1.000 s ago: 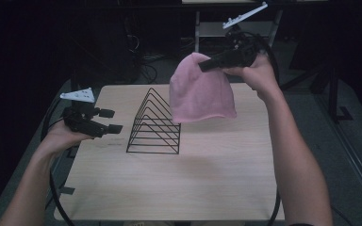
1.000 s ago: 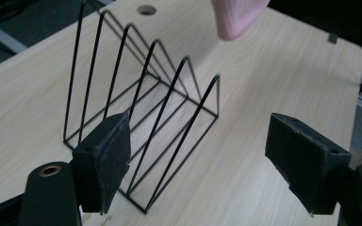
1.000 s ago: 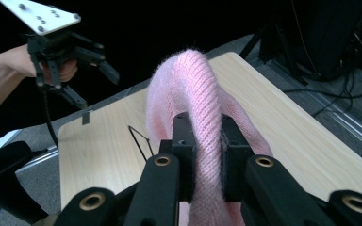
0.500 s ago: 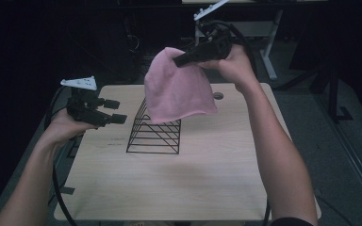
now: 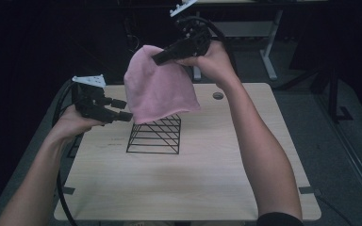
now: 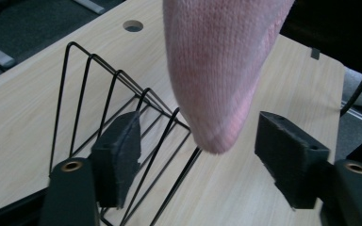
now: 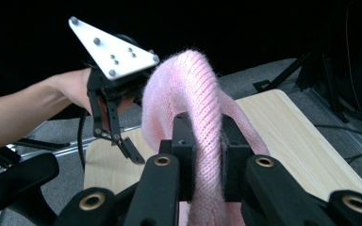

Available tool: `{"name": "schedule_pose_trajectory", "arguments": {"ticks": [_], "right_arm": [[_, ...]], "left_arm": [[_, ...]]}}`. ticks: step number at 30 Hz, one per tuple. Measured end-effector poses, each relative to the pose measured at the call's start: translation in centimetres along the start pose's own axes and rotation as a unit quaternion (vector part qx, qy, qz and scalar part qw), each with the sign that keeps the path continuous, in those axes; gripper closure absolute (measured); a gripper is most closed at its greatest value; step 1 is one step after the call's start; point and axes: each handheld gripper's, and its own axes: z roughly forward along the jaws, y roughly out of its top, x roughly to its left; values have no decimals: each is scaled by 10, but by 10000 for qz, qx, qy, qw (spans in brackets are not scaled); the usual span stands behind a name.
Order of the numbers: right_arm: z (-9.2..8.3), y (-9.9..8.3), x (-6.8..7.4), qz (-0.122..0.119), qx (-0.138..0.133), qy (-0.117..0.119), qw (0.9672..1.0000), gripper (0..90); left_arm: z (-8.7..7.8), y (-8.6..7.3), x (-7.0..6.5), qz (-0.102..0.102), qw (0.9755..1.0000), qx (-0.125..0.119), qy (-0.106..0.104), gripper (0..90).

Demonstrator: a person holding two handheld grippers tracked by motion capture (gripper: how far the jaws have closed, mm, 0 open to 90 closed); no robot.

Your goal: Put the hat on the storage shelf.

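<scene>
A pink knit hat (image 5: 159,92) hangs in the air from my right gripper (image 5: 158,58), which is shut on its upper edge; the knit is pinched between the pads (image 7: 204,141). The hat dangles over the top of a black wire rack (image 5: 154,136) standing on the wooden table (image 5: 193,188). My left gripper (image 5: 123,109) is held at the hat's lower left edge. In the left gripper view the hat's bottom corner (image 6: 217,80) hangs between the two pads (image 6: 290,157) without touching them. Those jaws have just been closing and still stand apart.
A round cable hole (image 5: 218,95) sits near the table's far right edge. Black cables trail from both grippers off the left side and the back. Desk legs (image 5: 268,52) stand on the dark floor beyond the table.
My right hand has carried the hat leftward and upward, from beside the rack to above it. The left gripper has edged toward the hat and its jaws have narrowed.
</scene>
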Motion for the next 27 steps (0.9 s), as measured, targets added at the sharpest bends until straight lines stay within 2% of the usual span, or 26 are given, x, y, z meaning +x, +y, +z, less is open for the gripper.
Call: {"name": "schedule_pose_trajectory", "arguments": {"ticks": [1,2,4,6,10,11,13,16,17,20,24,27], "right_arm": [[0,0,0,0,0,0,10000,798],[3,2,1,-66,-42,23,10000,798],[4,3,1,-92,-48,19,9999,798],[6,6,1,-75,-110,51,9999,798],[8,6,2,-92,-127,70,9999,799],[9,6,2,-91,-92,68,9999,798],[11,5,1,-84,-71,77,9999,798],[14,3,-1,-56,-113,75,9999,799],[14,3,-1,-56,-113,75,9999,799],[16,-1,-5,5,-135,59,9999,798],[17,-4,-9,68,-160,55,9998,798],[20,-10,-15,173,-153,58,9997,798]], "left_arm": [[0,0,0,0,10000,0,0,377],[0,0,1,-59,9999,30,-77,426],[2,-1,3,-187,9994,112,-258,459],[5,-7,7,-410,9979,214,-446,591],[9,-16,12,-417,9973,298,-529,758],[10,-18,13,-419,9971,288,-561,758],[10,-20,14,-408,9973,275,-548,816],[10,-20,15,-433,9976,284,-453,835],[9,-20,16,-368,9981,288,-397,835],[9,-21,16,-416,9983,280,-300,839],[9,-22,19,-343,9988,331,-100,840],[13,-22,21,-340,9985,418,-98,840]]}}
